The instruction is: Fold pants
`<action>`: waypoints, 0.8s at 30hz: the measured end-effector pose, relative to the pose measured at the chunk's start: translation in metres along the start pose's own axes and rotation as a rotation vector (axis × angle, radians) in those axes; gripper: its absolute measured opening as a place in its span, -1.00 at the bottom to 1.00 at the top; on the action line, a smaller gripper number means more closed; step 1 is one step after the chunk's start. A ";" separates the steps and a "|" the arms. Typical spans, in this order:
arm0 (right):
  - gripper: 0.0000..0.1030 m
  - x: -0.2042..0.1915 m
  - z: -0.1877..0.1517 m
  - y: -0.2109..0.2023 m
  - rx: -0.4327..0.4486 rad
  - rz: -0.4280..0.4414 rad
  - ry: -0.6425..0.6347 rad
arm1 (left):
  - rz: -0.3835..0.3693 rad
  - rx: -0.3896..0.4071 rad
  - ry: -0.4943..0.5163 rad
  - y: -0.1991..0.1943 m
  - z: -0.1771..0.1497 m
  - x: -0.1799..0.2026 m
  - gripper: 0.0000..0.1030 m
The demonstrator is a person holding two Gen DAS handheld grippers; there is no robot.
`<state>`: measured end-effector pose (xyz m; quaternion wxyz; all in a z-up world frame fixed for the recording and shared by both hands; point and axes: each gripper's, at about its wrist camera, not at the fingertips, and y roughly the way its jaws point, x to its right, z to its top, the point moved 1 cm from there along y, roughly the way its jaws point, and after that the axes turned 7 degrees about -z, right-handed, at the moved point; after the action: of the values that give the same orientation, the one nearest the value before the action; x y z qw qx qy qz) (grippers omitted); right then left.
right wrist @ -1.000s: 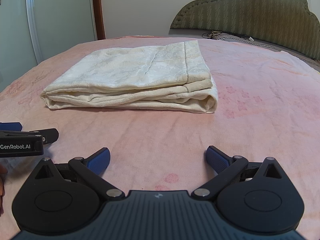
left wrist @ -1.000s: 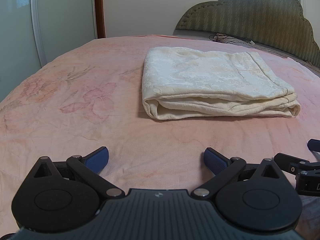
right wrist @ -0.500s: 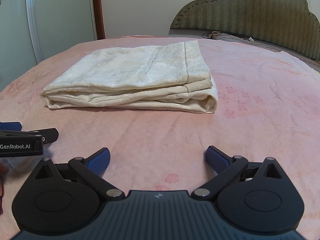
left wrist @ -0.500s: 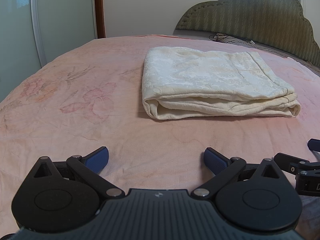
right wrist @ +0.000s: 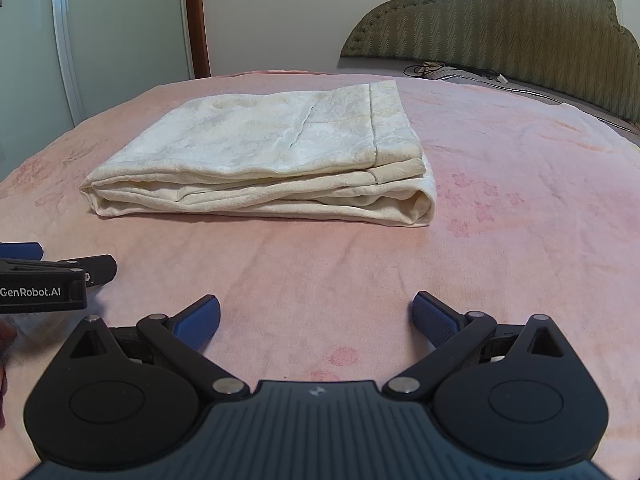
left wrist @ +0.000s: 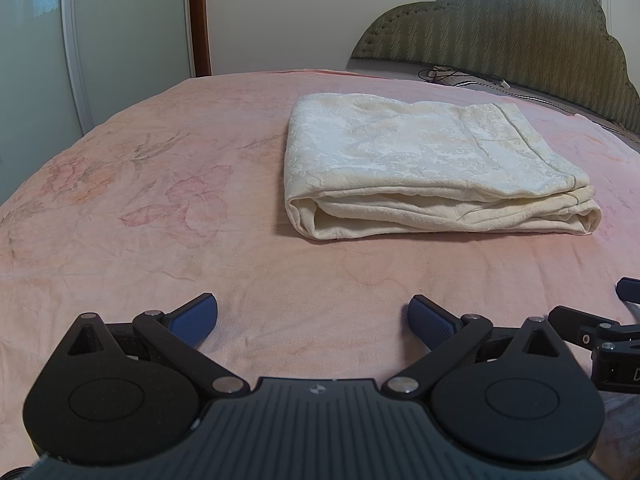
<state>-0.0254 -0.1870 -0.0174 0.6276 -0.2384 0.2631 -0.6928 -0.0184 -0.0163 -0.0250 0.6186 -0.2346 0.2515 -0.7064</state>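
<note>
Cream pants (left wrist: 424,168) lie folded into a flat, layered rectangle on the pink bedspread (left wrist: 160,200), right of centre in the left wrist view and left of centre as pants (right wrist: 264,160) in the right wrist view. My left gripper (left wrist: 313,318) stands open near the bed's front, well short of the pants, with nothing between its blue pads (left wrist: 196,314). My right gripper (right wrist: 316,318) is open too, empty, and equally far back. Each gripper shows at the edge of the other's view: the right one (left wrist: 592,332), the left one (right wrist: 52,276).
A padded olive headboard (right wrist: 520,36) stands at the back right, with a dark cable (right wrist: 448,71) lying before it. A pale wardrobe door (right wrist: 100,40) and a brown door frame (right wrist: 197,20) rise behind the bed's left side. The pink bedspread (right wrist: 520,220) reaches out on all sides of the pants.
</note>
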 end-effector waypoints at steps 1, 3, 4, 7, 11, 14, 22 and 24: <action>1.00 0.000 0.000 0.000 0.001 0.000 0.001 | 0.000 0.000 0.000 0.000 0.000 0.000 1.00; 1.00 0.001 0.000 0.000 0.004 0.004 0.010 | 0.000 0.000 0.000 0.000 0.000 0.000 1.00; 1.00 0.002 0.000 -0.001 0.005 0.006 0.012 | 0.000 0.000 0.000 0.000 0.000 0.000 1.00; 1.00 0.002 0.000 -0.001 0.004 0.003 0.010 | 0.000 0.000 0.000 0.000 0.000 0.000 1.00; 1.00 0.001 -0.001 -0.001 0.003 0.001 0.006 | 0.000 0.000 0.000 0.000 0.000 0.000 1.00; 1.00 0.001 -0.001 -0.001 0.003 0.001 0.007 | 0.001 0.000 0.001 0.000 0.000 0.000 1.00; 1.00 0.001 -0.001 -0.001 0.003 0.001 0.007 | 0.001 0.000 0.001 0.000 0.000 0.000 1.00; 1.00 0.001 -0.001 -0.001 0.003 0.001 0.007 | 0.001 0.000 0.001 0.000 0.000 0.000 1.00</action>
<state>-0.0264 -0.1874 -0.0173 0.6273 -0.2351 0.2643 -0.6938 -0.0185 -0.0165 -0.0249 0.6188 -0.2342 0.2520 -0.7062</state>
